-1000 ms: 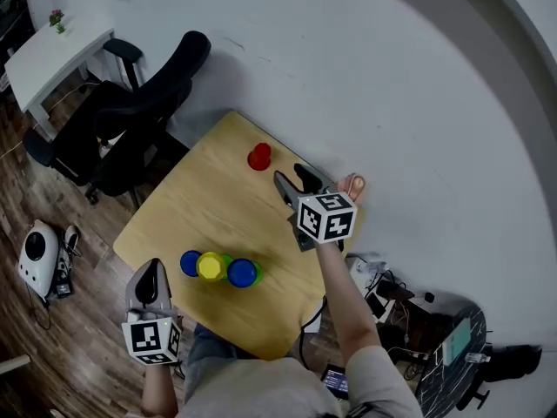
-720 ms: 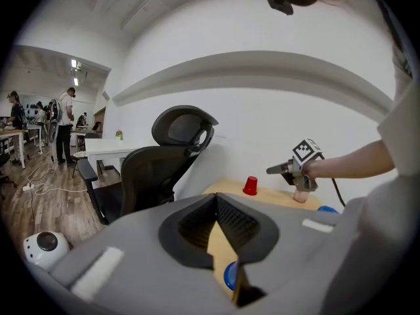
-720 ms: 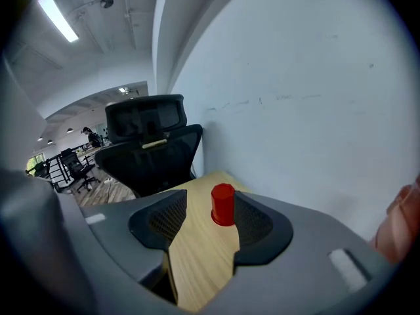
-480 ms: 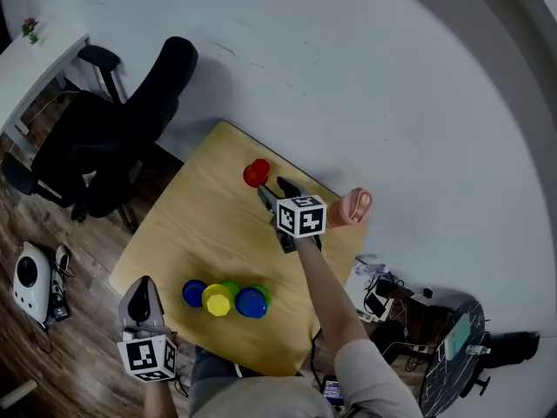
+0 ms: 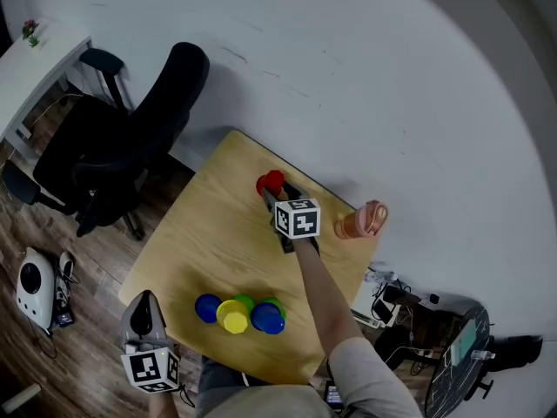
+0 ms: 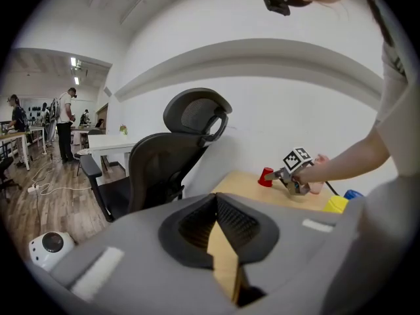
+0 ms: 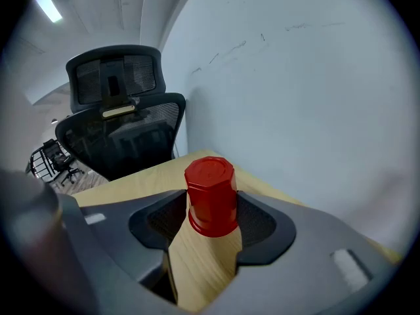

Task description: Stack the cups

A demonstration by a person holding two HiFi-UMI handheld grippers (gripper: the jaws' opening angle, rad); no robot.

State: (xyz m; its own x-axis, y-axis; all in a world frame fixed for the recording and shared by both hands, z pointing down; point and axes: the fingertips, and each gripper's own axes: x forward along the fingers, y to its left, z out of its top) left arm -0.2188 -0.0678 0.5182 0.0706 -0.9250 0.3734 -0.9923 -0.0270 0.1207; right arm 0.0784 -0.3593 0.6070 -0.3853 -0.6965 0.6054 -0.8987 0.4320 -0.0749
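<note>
Grey jaws of the right gripper (image 7: 211,203) stand spread either side of the upturned red cup (image 7: 210,195), by the table's (image 5: 200,225) far edge. Left gripper (image 6: 216,199) is pressed together, empty. Other cups (image 5: 233,316) cluster near the front edge.

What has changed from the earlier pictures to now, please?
The right gripper came down toward the red cup, which now stands between its open jaws, not yet gripped. The left gripper stays shut and empty; the other cups and the pink bottle kept their places.
</note>
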